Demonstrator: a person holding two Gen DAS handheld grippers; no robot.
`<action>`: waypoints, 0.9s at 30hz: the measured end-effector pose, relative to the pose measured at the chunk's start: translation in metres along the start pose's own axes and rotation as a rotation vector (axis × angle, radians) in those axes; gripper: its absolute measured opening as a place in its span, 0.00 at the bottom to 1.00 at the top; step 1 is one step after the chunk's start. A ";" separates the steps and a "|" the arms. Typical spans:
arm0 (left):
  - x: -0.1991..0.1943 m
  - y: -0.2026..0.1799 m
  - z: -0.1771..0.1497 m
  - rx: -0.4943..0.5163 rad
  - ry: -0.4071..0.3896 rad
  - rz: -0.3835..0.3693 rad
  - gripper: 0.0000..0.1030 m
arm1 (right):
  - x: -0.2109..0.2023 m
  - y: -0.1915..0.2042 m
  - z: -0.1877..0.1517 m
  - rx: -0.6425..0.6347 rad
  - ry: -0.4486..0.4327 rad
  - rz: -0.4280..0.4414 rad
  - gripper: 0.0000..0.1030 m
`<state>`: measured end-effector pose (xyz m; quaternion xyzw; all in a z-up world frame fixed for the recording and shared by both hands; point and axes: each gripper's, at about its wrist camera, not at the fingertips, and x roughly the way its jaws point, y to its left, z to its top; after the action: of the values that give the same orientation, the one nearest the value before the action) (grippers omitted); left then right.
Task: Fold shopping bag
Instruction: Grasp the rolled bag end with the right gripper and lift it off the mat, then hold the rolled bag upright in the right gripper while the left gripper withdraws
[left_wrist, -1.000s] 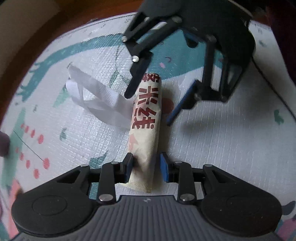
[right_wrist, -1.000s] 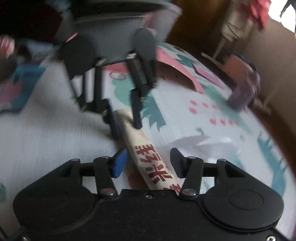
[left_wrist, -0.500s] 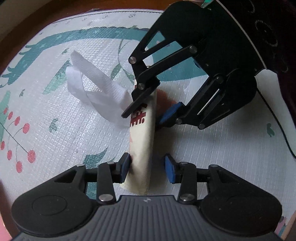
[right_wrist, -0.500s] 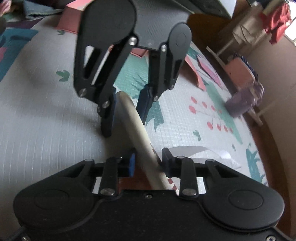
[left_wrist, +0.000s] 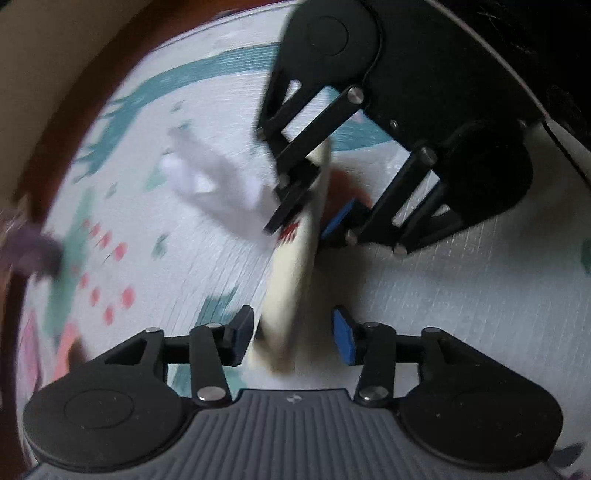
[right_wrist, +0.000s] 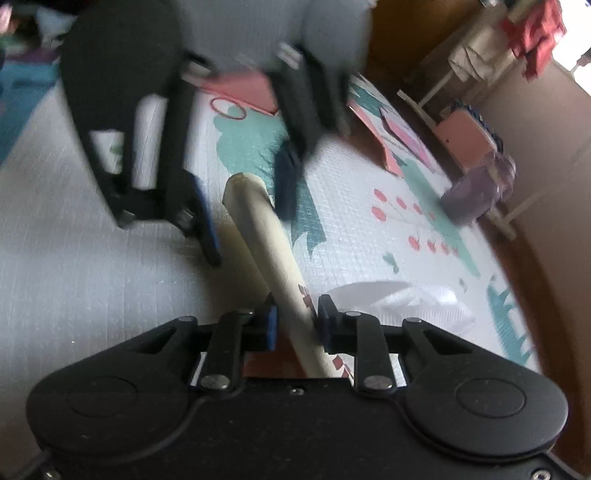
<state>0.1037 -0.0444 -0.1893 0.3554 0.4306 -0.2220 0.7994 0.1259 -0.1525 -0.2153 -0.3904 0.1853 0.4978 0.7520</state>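
I observe the shopping bag (right_wrist: 273, 254) folded into a narrow cream strip with red print, lifted at one end; its white handles (left_wrist: 207, 177) lie on the mat.

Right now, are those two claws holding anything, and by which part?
The right gripper is clamped on the rolled shopping bag near its printed end. The left gripper is open around the other end, not gripping.

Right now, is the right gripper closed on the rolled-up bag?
Yes, the right gripper's pads press both sides of the rolled bag.
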 end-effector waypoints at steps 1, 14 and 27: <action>-0.010 0.005 -0.008 -0.105 -0.032 -0.009 0.48 | -0.005 -0.007 -0.003 0.043 -0.002 0.010 0.19; -0.003 -0.026 -0.039 -0.361 0.209 -0.110 0.94 | -0.097 -0.074 -0.033 0.866 -0.354 0.201 0.14; -0.009 -0.025 -0.073 -0.653 0.107 -0.051 1.00 | -0.119 -0.103 -0.071 1.208 -0.579 0.123 0.14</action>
<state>0.0434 -0.0042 -0.2183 0.0809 0.5292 -0.0731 0.8415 0.1738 -0.3003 -0.1388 0.2591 0.2439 0.4332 0.8281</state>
